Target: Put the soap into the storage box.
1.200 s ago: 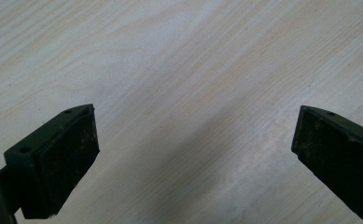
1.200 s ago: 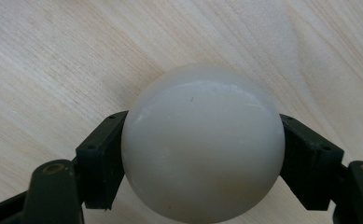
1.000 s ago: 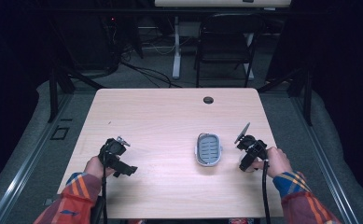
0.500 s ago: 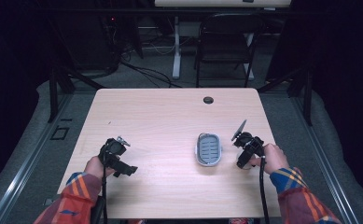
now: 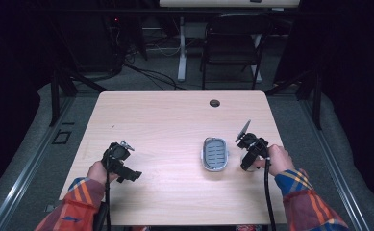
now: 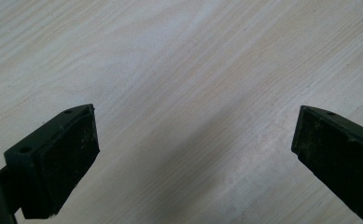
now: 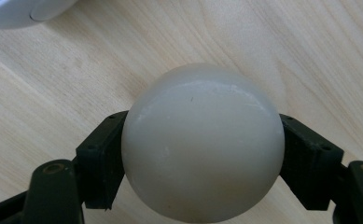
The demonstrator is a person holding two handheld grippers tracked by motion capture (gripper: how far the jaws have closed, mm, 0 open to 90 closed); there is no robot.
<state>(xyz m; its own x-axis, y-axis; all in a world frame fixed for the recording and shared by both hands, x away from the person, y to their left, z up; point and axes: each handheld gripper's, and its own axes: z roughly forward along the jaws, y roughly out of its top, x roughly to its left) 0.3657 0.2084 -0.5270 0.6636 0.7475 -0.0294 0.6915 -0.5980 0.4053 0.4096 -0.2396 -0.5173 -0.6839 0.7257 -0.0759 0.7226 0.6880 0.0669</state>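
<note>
Right hand-held gripper (image 7: 202, 154) is clamped on a pale off-white ball (image 7: 202, 142), a pad pressing each side at about its widest line; the rounded bar of soap, if that's what it is, sits low over the desk (image 5: 175, 125), whether just lifted or touching I can't tell. In the high view that right hand-held gripper (image 5: 248, 156) is just beside the grey slotted soap dish (image 5: 215, 154), dish on its inner side, close but apart (dish rim also peeks in at the top corner of the right gripper view). Left hand-held gripper (image 6: 193, 154) has jaws spread wide, nothing between them, only bare desk wood under it; in the high view it is well apart from the dish, at the person's left hand (image 5: 100, 171). Likely step: carry the ball over and set it into the dish. Risks, as a judgement: smooth round surface with only small pad contact, so it could squirt out forward or roll in the grip if the wrist tilts or the squeeze eases early; dropped short of the rim, it would roll off across the desk; coming in too low could knock the light dish aside, since the idle left one isn't steadying it.
</note>
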